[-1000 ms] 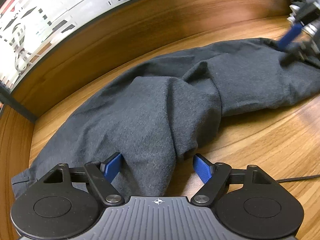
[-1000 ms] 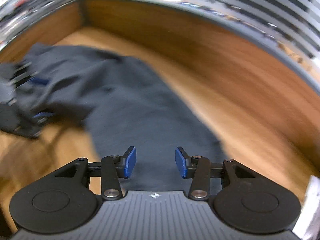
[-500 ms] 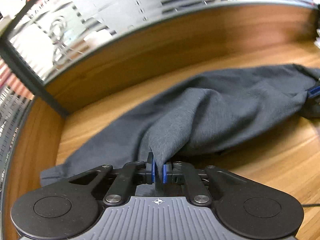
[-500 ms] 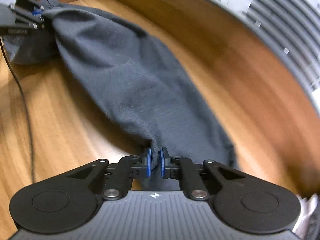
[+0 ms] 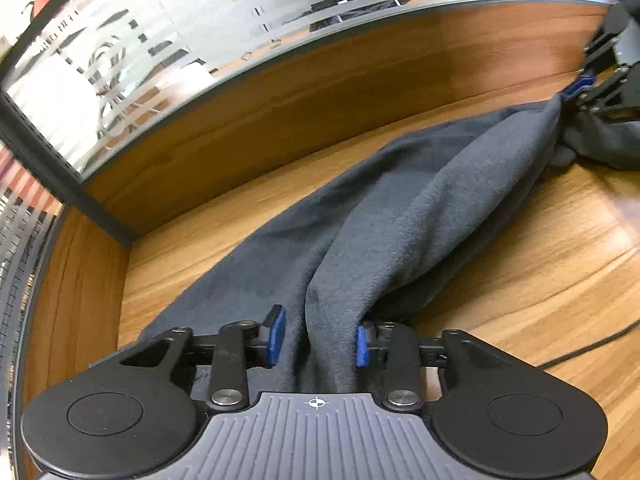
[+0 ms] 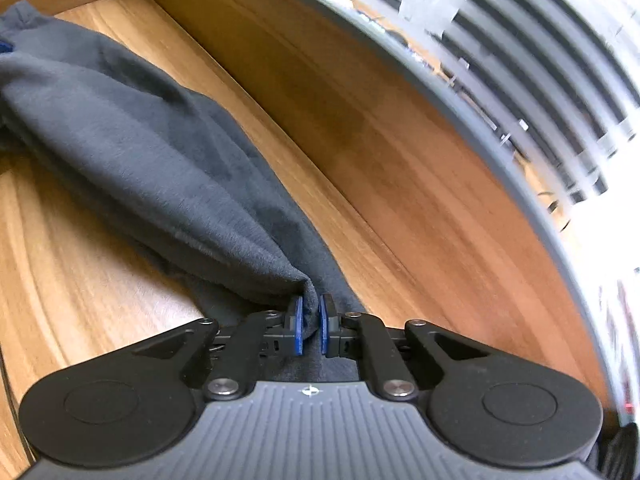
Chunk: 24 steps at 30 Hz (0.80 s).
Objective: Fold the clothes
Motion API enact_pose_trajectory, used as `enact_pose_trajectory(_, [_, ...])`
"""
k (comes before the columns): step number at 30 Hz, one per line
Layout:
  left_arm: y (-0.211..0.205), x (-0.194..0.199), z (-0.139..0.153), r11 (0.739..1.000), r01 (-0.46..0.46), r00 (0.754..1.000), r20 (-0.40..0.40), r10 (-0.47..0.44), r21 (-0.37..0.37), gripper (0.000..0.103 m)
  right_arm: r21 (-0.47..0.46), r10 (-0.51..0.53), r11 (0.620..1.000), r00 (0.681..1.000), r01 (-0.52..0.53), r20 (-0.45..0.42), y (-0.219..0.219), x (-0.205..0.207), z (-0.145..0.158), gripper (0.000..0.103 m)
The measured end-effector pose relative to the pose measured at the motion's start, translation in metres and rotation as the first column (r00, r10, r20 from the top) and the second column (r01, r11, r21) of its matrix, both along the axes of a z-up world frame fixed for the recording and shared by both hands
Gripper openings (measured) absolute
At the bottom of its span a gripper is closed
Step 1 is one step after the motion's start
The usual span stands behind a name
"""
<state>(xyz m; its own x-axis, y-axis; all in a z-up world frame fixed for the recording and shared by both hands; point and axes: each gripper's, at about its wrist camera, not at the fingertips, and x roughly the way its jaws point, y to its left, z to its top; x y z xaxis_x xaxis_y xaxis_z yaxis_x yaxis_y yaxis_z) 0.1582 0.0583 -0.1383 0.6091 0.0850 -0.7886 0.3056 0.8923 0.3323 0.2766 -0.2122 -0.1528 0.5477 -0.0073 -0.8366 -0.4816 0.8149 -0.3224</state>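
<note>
Wood-grain counter (image 5: 520, 280) with a raised back panel: a dark grey knit garment (image 5: 400, 208) stretches along it. The right gripper (image 6: 311, 326) pinches one end; the left gripper (image 5: 318, 338) is opening around the other fold, so re-clamp before lifting.

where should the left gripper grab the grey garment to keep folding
Grip the raised fold of the grey garment between the left gripper pads, coming from above. Its jaws are opening; the right gripper pinches the far end taut.

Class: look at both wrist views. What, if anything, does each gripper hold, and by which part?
The right gripper pinches a bunched fold of the dark grey garment. The left gripper is opening; cloth lies between its pads, unclamped.
</note>
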Motion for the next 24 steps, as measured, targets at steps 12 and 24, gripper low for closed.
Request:
enact_pose_trajectory(12, [-0.016,-0.042,0.015,0.963,0.269,0.963,0.008,-0.269,0.015,0.056,0.192,-0.020,0.981,0.999,0.027,-0.038,-0.007,-0.026,0.019,0.046])
enact_pose_trajectory(24, [-0.061,-0.013,-0.003,0.827,0.541,0.838,-0.018,-0.545,0.155,0.061,0.359,-0.025,0.932,0.997,0.047,-0.067,0.032,-0.091,0.030,0.053])
